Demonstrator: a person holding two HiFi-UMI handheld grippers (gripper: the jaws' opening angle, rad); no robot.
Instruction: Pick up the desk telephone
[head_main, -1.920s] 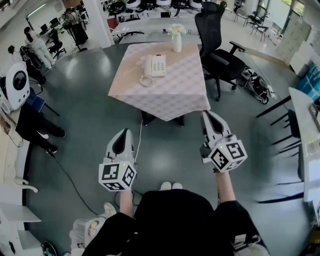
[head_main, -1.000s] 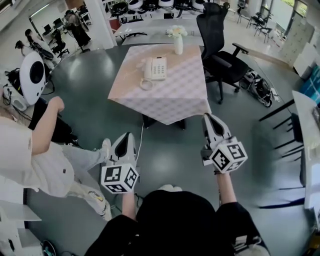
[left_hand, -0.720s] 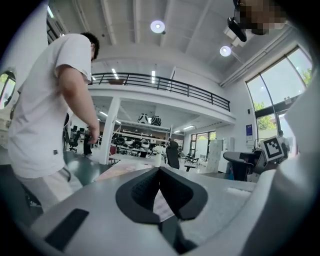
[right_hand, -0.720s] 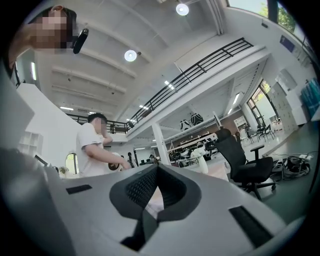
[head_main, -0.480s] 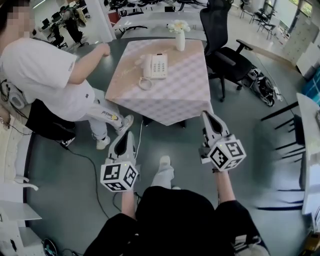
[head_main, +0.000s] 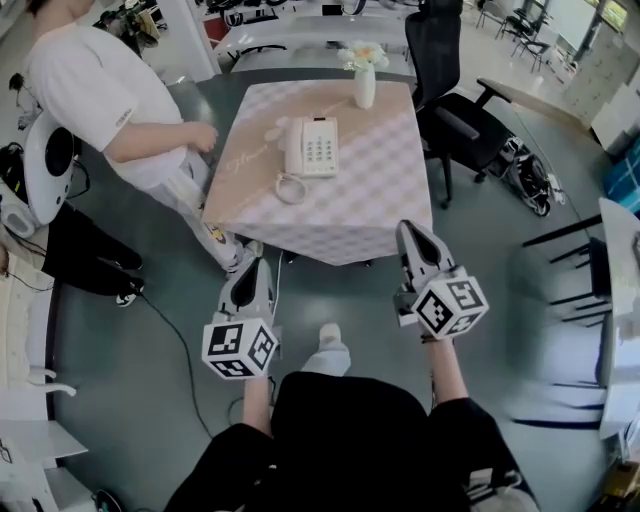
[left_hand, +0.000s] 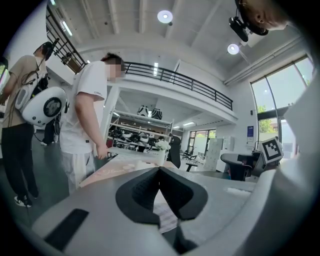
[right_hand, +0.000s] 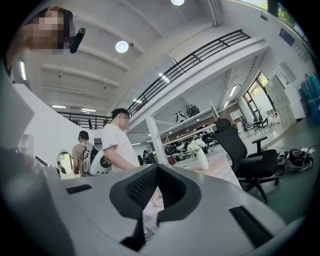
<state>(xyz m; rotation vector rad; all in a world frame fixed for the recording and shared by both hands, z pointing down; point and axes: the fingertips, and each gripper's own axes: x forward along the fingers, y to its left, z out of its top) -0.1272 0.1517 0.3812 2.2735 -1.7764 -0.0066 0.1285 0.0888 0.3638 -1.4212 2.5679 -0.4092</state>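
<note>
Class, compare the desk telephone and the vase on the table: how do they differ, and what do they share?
The desk telephone lies flat near the middle of the checked tablecloth; the vase stands upright at its far edge. The desk telephone has a keypad and a coiled cord; the vase holds flowers. Both are whitish and sit on that tablecloth.

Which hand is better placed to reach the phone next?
Left, narrowly. The phone lies left of the table's middle, more in line with the left tool than the right tool. Both are shut and short of the table. A person at its left edge may crowd it.
</note>
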